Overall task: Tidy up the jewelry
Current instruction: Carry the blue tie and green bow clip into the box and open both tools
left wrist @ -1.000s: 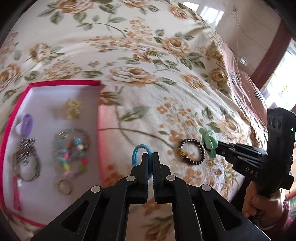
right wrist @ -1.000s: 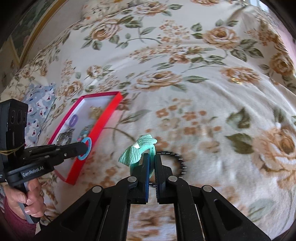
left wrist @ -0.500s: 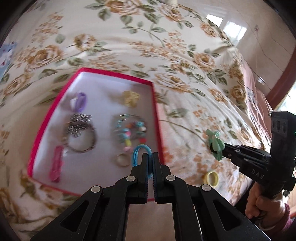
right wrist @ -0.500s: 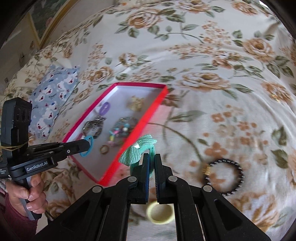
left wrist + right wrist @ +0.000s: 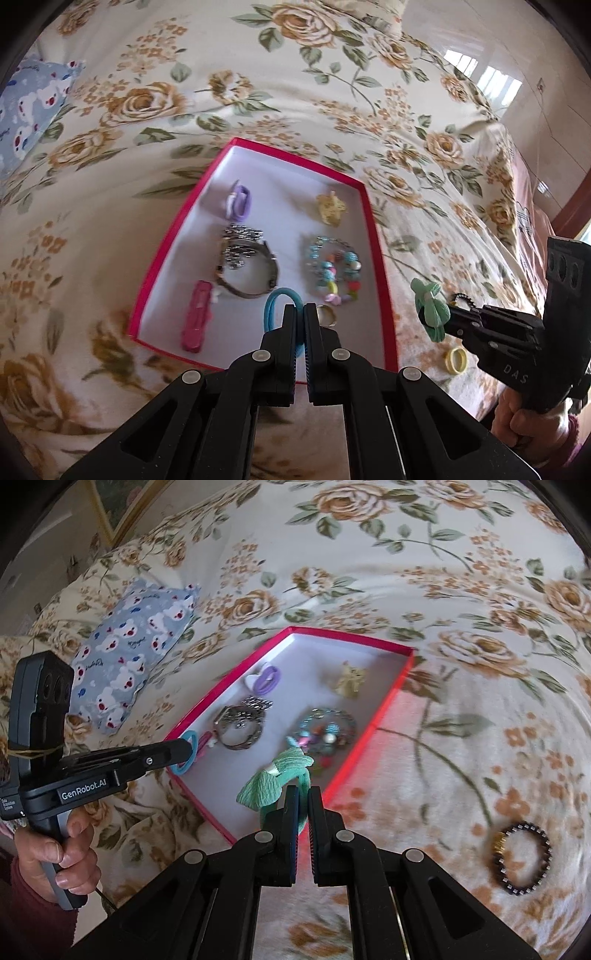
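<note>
A red-rimmed box [image 5: 376, 236] [image 5: 391, 698] with a white floor lies on the flowered bedspread. It holds a purple ring [image 5: 240, 201], a yellow clip [image 5: 331, 208], a metal bracelet [image 5: 245, 264], a beaded bracelet [image 5: 334, 271], a pink clip [image 5: 197, 315] and a small ring [image 5: 327, 316]. My left gripper [image 5: 300, 312] [image 5: 186, 751] is shut on a blue hair tie [image 5: 275, 308] over the box's near end. My right gripper [image 5: 303, 794] [image 5: 448, 319] is shut on a green bow hair tie [image 5: 275, 781] [image 5: 430, 306], right of the box.
A black bead bracelet [image 5: 522, 856] and a yellow ring [image 5: 456, 360] lie on the bedspread right of the box. A blue patterned pillow [image 5: 129, 650] sits to the left. The bed edge and floor are at the far right [image 5: 535, 110].
Both grippers have swung left toward the box with their hair ties. The left gripper now hangs over the box's near end; the black bracelet has dropped behind to the right.
</note>
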Demonstrator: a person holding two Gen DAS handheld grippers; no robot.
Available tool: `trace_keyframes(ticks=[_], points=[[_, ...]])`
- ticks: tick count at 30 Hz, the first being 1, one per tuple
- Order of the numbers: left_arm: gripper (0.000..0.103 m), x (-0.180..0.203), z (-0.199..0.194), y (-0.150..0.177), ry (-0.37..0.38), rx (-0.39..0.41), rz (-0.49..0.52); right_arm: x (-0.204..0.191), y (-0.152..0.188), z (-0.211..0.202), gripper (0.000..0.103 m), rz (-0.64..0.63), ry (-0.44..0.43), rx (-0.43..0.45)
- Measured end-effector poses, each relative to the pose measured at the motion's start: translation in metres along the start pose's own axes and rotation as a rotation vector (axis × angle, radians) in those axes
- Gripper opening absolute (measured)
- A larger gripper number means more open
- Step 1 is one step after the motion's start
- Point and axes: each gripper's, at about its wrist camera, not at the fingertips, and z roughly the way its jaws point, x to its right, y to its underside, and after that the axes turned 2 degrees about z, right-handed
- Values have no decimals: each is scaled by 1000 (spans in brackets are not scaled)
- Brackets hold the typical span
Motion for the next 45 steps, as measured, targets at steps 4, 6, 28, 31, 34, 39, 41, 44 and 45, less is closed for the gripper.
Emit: trace_keyframes(ticks=[4,6,28,31,34,39,41,44,45], points=[[3,-4,6,0,-8,-11,1,-13,-3,15,4,-44,-5,-23],[3,-4,13,-2,-17,-23,11,-18,-5,25,4,-68,2,-43],[4,-11,68,-8,-68,-118,31,-23,-7,73,10,-142,68,-154],[7,-11,70,-9,-70,-122,32,-20,-9,72,12,-130,60,-150],[13,-11,71,-8,-71,-120,30,-17,-9,70,15,-119,46,-147],[18,-9,70,-7,-80,-115,38,-17,-9,65,17,-113,44,-132],[18,-9,69,-6,-80,-114,36,-17,-9,63,17,-111,42,-127],[18,-8,68,-6,-80,-114,35,-16,-8,61,17,-106,38,-123],[19,-8,68,-6,-80,-114,36,-16,-8,61,17,-104,36,-121]])
